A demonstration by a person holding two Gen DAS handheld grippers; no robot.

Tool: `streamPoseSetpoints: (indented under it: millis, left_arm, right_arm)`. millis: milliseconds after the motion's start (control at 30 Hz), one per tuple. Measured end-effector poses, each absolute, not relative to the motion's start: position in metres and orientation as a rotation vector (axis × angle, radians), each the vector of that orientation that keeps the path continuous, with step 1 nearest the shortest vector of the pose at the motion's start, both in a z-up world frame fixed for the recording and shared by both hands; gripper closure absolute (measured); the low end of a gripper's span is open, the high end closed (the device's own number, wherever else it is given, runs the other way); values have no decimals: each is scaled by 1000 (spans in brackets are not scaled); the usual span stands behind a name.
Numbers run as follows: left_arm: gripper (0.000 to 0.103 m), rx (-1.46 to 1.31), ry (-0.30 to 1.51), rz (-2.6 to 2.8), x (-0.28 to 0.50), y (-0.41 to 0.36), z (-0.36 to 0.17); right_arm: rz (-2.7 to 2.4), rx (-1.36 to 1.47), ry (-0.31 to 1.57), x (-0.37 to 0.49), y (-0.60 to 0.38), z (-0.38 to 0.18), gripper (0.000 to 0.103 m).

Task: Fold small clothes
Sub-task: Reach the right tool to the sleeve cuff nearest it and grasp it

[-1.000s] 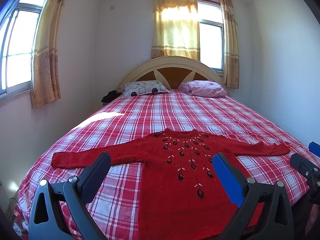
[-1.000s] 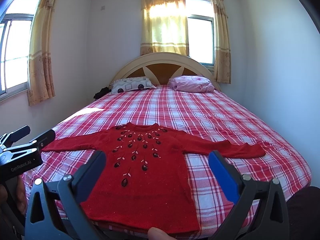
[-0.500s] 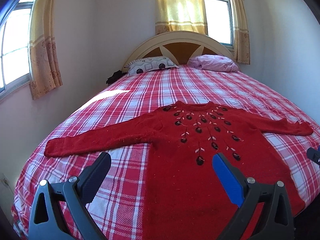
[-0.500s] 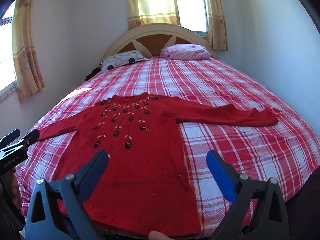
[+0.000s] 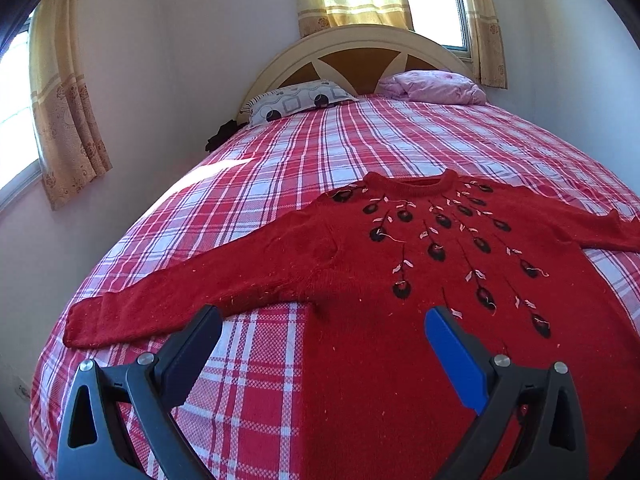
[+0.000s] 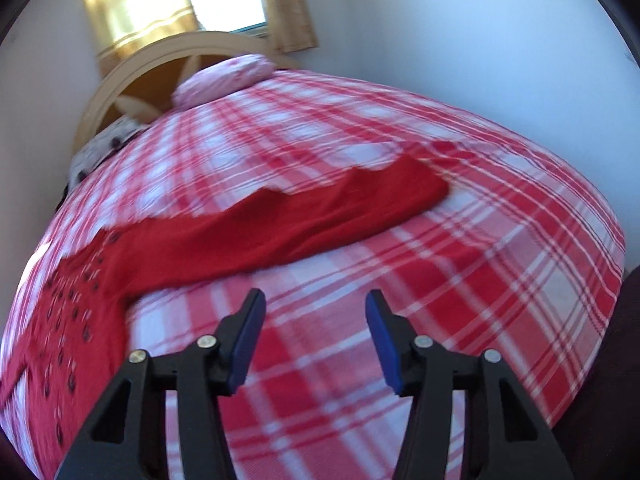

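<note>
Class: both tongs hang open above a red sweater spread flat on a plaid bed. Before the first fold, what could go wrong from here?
1. The left tongs straddle the sweater edge and bare plaid bedsheet; closing there may pinch sheet too.
2. The right tongs hover short of the right sleeve; closing now probably grabs only bedsheet.
3. The right view is blurred, so aim may be off.

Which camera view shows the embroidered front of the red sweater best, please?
The left wrist view: the red sweater lies sharp and flat on the bed, its neckline and dark flower embroidery plain. The right wrist view is blurred and turned toward one sleeve, with the embroidery squeezed against the left edge.
</note>
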State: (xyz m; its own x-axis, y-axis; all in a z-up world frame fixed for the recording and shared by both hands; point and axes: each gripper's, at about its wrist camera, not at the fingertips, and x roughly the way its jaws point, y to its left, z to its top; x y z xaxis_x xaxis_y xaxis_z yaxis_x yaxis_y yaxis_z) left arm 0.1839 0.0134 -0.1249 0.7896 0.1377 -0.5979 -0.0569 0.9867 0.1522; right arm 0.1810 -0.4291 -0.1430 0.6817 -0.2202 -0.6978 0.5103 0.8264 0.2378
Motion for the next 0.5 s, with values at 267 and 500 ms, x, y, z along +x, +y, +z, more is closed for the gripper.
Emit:
streamPoseSetpoints:
  millis: [267,500]
  left_arm:
    - [1,151,696,131,221,20,-142]
    - [1,134,734,162,237,36,-156]
  right_arm:
    - [-529,655,669,197,-518,-153,49]
    - [-528,759,713,224,-547,-177,51]
